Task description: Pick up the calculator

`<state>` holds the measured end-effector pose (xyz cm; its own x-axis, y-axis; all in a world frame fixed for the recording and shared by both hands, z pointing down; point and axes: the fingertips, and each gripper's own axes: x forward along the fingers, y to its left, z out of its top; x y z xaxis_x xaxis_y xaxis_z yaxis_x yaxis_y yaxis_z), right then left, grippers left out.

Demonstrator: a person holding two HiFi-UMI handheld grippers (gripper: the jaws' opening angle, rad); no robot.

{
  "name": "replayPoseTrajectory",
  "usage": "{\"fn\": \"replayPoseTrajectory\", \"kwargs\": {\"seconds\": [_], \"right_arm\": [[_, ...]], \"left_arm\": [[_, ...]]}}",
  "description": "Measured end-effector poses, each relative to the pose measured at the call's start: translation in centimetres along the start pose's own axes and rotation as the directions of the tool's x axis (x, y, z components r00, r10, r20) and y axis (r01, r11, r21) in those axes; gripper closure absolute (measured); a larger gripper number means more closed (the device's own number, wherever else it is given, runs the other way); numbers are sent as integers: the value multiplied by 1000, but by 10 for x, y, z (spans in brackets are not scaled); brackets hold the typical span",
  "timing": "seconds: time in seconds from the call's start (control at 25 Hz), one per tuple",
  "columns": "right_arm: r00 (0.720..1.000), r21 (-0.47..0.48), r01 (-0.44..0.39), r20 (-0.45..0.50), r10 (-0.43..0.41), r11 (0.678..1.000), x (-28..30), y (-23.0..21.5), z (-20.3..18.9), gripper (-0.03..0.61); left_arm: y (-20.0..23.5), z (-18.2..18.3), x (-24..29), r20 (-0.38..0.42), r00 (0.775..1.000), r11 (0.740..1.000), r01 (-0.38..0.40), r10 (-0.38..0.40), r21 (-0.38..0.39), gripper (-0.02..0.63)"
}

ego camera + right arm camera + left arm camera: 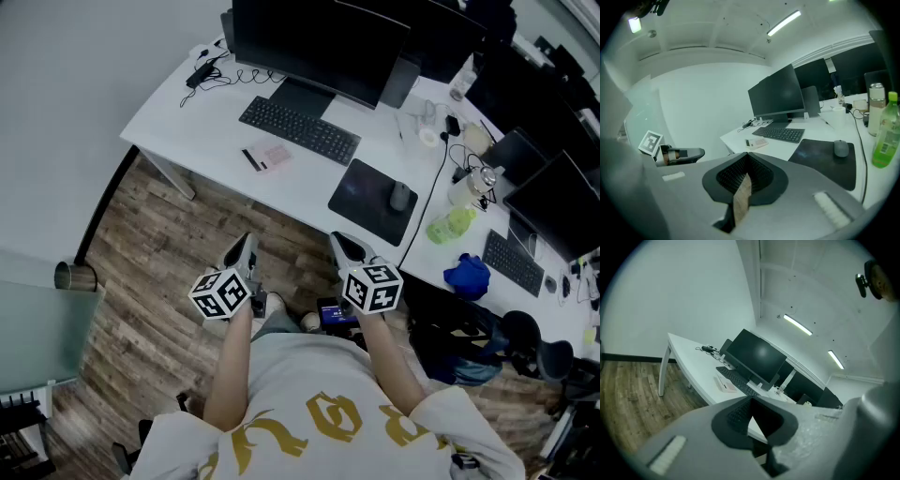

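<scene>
The calculator [265, 157] is a small pale slab with a dark strip at one end, lying on the white desk [178, 117] in front of the keyboard's left end. It also shows far off as the calculator [725, 383] in the left gripper view and the calculator [757, 142] in the right gripper view. My left gripper [246, 242] and right gripper [342, 241] are held side by side over the wooden floor, short of the desk edge, well away from the calculator. Both are shut and hold nothing: left gripper [751, 398], right gripper [747, 154].
A black keyboard [298, 129] and a monitor [319, 42] stand behind the calculator. To the right lie a dark mouse pad [366, 202] with a mouse [401, 196], a green bottle [450, 225] and a blue cloth [467, 275]. Cables and an adapter [202, 73] lie at the back left.
</scene>
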<state>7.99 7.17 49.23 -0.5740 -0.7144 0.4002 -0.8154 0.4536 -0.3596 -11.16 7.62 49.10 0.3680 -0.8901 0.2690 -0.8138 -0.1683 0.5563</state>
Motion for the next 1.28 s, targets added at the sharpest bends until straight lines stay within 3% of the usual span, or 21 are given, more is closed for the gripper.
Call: {"fn": "replayPoseTrajectory", "kwargs": {"seconds": [0.2, 0.48, 0.52, 0.6, 0.76, 1.0, 1.28], "right_arm": [[1000, -3, -21, -3, 21, 1000, -3, 9, -2, 555], [999, 16, -38, 11, 37, 999, -2, 9, 1, 555], [999, 27, -36, 15, 36, 999, -1, 7, 1, 555], [999, 37, -36, 19, 35, 999, 1, 4, 3, 554], [999, 40, -40, 16, 40, 998, 10, -1, 6, 554], [999, -2, 7, 33, -7, 1000, 43, -25, 26, 554], [999, 4, 49, -23, -49, 999, 105, -66, 54, 554]], "left_arm": [[-1, 1, -9, 12, 1000, 1000, -7, 7, -11, 614], [2, 5, -12, 10, 999, 998, -50, 50, 41, 612], [2, 5, -11, 12, 999, 998, -47, 47, 29, 599], [6, 5, -8, 15, 999, 999, -50, 50, 0, 509], [17, 6, 0, 17, 998, 997, -67, 68, -33, 492], [43, 19, 37, 17, 997, 995, -80, 81, -59, 492], [82, 42, 113, -15, 996, 987, -86, 85, -135, 492]]}}
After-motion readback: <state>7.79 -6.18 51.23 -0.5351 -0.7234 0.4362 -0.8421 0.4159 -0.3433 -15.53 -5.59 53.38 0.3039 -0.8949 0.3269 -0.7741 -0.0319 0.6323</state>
